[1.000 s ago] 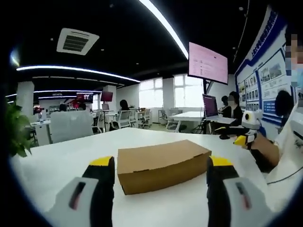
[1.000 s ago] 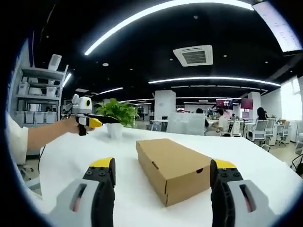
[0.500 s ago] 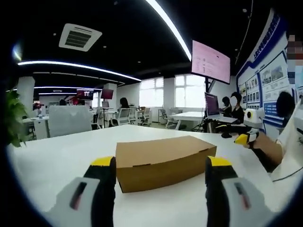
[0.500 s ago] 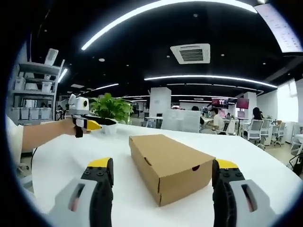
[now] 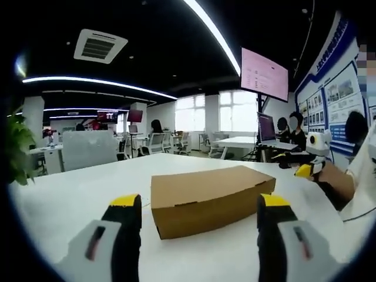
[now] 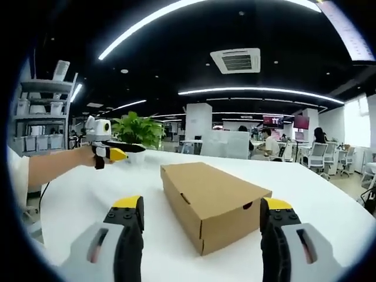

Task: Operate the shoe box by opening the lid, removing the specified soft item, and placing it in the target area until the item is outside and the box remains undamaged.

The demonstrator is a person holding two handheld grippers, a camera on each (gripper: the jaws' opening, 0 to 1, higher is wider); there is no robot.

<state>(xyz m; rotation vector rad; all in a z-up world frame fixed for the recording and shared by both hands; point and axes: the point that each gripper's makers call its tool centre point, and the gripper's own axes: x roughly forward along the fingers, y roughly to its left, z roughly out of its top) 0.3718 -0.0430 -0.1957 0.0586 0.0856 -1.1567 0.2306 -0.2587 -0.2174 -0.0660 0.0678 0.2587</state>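
Observation:
A closed brown cardboard shoe box (image 5: 211, 198) lies on the white table (image 5: 70, 205), its lid down; the soft item inside is hidden. In the left gripper view my left gripper (image 5: 200, 208) stands open just short of the box's long side, nothing between its jaws. In the right gripper view the same box (image 6: 212, 201) shows its short end with a small hole, and my right gripper (image 6: 201, 210) is open in front of it. The left gripper (image 6: 111, 150) also appears at the far left of that view, held by a hand. The right gripper (image 5: 305, 167) appears at the right of the left gripper view.
A potted green plant (image 6: 138, 132) stands at the table's far side, also seen as a plant (image 5: 17, 155). A wall screen (image 5: 264, 73) hangs ahead. Shelving (image 6: 38, 114) stands on the left. Office desks, chairs and seated people fill the background.
Both views shifted slightly with the hands; the box sits a bit more to the right in the left gripper view. The box itself has not moved and both grippers stay open.

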